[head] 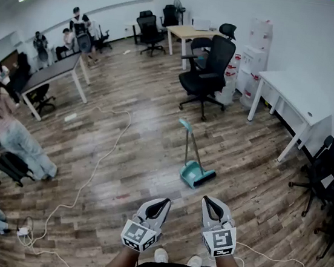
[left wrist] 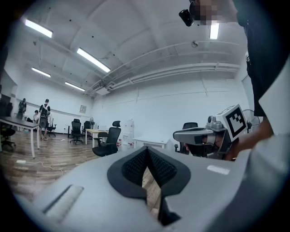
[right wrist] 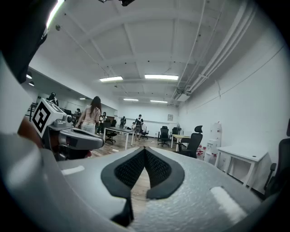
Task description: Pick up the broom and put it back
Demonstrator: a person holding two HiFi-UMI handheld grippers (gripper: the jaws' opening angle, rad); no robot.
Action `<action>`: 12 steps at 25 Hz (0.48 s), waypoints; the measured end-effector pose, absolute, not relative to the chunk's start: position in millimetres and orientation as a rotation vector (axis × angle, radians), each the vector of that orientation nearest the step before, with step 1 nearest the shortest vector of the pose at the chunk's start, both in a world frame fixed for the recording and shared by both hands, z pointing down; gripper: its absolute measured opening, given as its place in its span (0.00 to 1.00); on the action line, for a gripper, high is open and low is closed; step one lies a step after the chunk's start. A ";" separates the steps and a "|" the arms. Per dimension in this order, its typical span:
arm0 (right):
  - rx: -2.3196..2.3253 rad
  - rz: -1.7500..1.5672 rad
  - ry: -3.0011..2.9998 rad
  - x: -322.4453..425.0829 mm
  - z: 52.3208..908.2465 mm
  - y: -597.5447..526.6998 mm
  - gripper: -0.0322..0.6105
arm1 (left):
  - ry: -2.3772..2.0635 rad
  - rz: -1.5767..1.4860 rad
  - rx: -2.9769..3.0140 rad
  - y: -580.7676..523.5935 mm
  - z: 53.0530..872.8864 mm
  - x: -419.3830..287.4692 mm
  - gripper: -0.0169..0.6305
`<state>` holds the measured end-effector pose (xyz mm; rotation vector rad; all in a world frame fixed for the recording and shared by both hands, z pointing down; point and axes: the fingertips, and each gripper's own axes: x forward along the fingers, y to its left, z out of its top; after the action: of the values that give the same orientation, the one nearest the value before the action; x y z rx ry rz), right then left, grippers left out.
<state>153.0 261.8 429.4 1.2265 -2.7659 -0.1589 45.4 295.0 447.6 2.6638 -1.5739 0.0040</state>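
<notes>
A teal broom stands upright on the wooden floor with its teal base down, in the head view ahead of both grippers and well out of their reach. Low in that view my left gripper and my right gripper are held side by side, level and pointing forward. The left gripper is shut, pads meeting at the tip, with nothing between them. My right gripper is likewise shut and empty. The broom does not show in either gripper view.
A black office chair stands beyond the broom. A white desk and more black chairs line the right. A white cable trails over the floor at left, near a person and a dark table.
</notes>
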 end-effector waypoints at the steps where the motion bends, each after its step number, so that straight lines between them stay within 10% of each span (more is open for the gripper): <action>1: 1.227 -0.157 -2.760 150.2 429.8 263.0 0.05 | -1.574 0.003 2.662 296.1 447.4 42.2 0.05; 12: 1.231 -0.142 -2.765 106.0 430.0 252.6 0.05 | -1.579 -0.004 2.654 288.2 450.2 -4.8 0.06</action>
<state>106.0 252.6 430.0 1.2314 -2.7655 -0.1424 -4.8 288.2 450.2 2.6539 -1.5790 -0.0039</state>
